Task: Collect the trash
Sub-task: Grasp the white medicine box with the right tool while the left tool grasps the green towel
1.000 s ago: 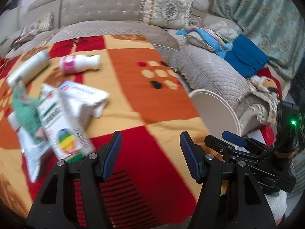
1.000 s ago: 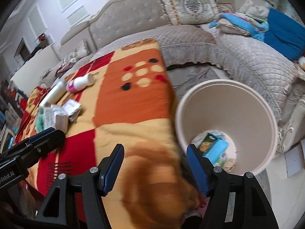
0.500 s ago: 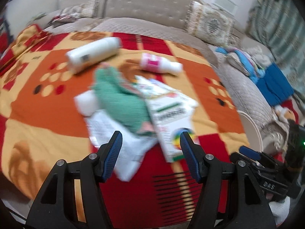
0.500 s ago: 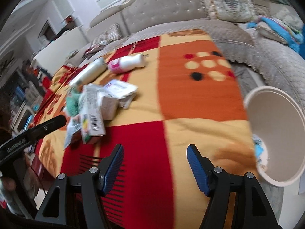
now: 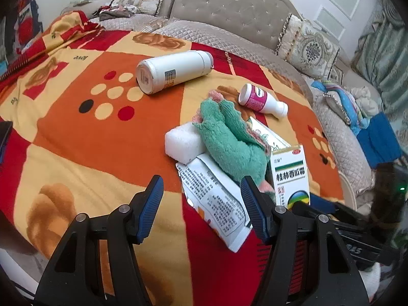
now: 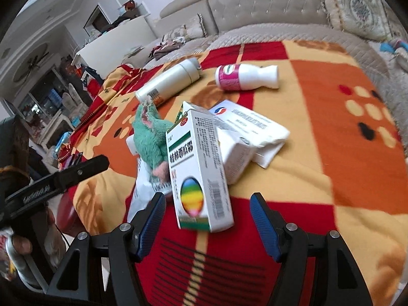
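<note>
On a red, orange and yellow blanket (image 5: 76,137), a large white bottle (image 5: 176,70) lies on its side at the left, with a white foam block (image 5: 182,142) and a fuzzy green sock (image 5: 229,137) heaped over a printed white packet (image 5: 216,199) near the middle. To the right lie a small pink-labelled bottle (image 5: 262,102) and a white medicine box (image 5: 292,173) with a rainbow oval, the box touching the sock. The left gripper (image 5: 201,199) hovers open and empty above the packet, while the right gripper (image 6: 207,219) stands open with the near end of the medicine box (image 6: 201,168) between its blue pads (image 6: 265,227), untouched.
</note>
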Available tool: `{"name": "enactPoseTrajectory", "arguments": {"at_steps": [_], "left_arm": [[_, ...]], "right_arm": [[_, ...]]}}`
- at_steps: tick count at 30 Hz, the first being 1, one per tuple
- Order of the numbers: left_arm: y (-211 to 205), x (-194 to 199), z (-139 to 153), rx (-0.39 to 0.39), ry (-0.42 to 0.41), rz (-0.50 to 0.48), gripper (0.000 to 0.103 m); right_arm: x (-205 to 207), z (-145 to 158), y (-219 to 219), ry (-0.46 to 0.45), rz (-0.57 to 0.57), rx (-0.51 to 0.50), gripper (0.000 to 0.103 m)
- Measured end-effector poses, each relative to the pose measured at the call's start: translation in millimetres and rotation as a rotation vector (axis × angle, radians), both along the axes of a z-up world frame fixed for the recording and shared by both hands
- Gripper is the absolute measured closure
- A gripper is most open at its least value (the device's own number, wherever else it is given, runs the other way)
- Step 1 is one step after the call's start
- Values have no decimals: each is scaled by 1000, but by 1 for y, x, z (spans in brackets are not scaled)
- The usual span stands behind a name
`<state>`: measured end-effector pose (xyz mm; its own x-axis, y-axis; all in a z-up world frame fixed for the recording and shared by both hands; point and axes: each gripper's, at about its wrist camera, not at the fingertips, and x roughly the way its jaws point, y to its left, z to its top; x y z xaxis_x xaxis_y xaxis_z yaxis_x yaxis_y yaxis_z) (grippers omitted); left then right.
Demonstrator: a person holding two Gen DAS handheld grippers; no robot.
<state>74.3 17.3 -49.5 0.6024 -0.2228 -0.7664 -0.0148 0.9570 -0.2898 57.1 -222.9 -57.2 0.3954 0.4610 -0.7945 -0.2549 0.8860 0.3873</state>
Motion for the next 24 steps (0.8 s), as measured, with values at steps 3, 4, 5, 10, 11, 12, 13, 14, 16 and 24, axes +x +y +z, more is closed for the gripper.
{"name": "enactPoseTrajectory", "arguments": {"at_steps": [3,4,5,10,11,12,13,14,16,24], "left_arm": [[0,8,1,-35,7,3,41],[-1,10,1,-41,4,4,41],[-3,14,1,-45,4,7,41],[-12,30,-3,-81,19,16,41],[-15,33,-4,-88,20,21,41],[-18,36,-5,-89,20,24,41],[-21,39,-7,-87,20,28,41],[-24,43,-9,-81,25,35,41],[-30,51,-14,-78,33,50,41],[-48,72,-20,-42,35,90,38]], "right_arm": [[10,-9,5,18,14,32,44],[12,-12,6,20,18,44,58],[13,-15,6,31,25,68,61],[1,-11,-8,34,20,137,68],[-4,-10,-15,35,12,148,68],[-8,-9,-21,38,5,153,68],[-14,-10,-31,50,-10,157,68],[-19,-10,-40,65,-24,163,68],[-28,-11,-58,85,-48,183,68],[-43,6,-95,40,-165,9,45]]}}
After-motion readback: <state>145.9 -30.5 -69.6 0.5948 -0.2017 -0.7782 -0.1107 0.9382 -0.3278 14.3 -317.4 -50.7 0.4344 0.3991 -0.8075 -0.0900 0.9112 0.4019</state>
